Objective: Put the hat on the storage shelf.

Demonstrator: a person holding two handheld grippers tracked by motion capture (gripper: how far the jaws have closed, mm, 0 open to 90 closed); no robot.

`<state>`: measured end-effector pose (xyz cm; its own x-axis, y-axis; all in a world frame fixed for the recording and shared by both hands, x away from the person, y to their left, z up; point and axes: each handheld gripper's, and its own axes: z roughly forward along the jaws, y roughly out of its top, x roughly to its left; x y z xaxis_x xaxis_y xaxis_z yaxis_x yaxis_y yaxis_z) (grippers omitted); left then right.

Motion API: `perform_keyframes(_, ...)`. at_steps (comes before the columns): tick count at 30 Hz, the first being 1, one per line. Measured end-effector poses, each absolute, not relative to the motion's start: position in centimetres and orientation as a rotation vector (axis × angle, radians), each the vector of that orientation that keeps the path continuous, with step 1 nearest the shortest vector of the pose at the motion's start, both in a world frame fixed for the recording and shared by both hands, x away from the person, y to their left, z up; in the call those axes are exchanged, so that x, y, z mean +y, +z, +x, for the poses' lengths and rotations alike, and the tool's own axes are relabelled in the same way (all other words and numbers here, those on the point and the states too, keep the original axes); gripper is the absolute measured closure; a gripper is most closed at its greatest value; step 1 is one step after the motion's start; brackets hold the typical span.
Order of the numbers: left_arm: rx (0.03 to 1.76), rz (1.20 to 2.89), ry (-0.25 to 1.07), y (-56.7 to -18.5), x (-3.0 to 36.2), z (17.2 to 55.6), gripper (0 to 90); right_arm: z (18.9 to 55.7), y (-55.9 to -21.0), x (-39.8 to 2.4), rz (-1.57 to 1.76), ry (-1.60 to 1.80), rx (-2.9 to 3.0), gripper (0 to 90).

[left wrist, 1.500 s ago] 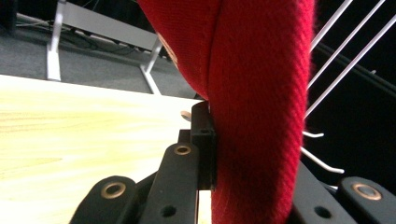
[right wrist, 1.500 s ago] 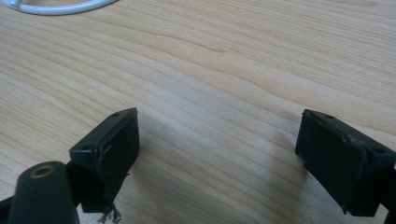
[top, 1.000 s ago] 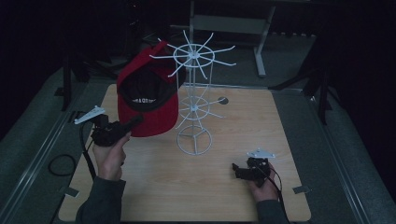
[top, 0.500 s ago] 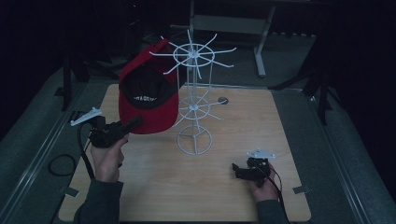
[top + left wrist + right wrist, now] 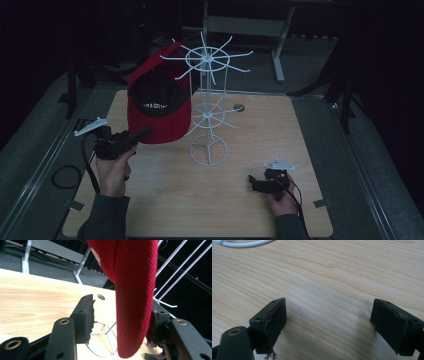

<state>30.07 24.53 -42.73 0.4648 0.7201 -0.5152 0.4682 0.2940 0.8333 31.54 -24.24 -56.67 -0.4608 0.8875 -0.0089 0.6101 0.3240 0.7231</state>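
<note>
Since the earlier frame the left gripper point(image 5: 141, 134) has just spread its fingers point(image 5: 85, 315) off the red cap's point(image 5: 161, 112) brim; the cap hangs on the wire rack point(image 5: 207, 107), left of centre. Right gripper point(image 5: 256, 181) rests on the bench point(image 5: 210, 200), fingers spread, empty. Release step; next, the left gripper should back off clear of the brim.

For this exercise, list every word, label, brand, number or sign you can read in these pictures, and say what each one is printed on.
No text here can be read.
White lettering on the inside band of the red cap: too small and blurred to read.
Wire rack, wooden table, left gripper, right gripper: no markings seen.
</note>
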Motion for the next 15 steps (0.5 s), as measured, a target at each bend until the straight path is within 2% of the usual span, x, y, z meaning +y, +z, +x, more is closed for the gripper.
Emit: perform_keyframes(15,1.166,1.362,0.209,-44.0,24.7,29.3,40.1,31.5,-56.7,-24.2,1.325,0.931,2.189,13.4)
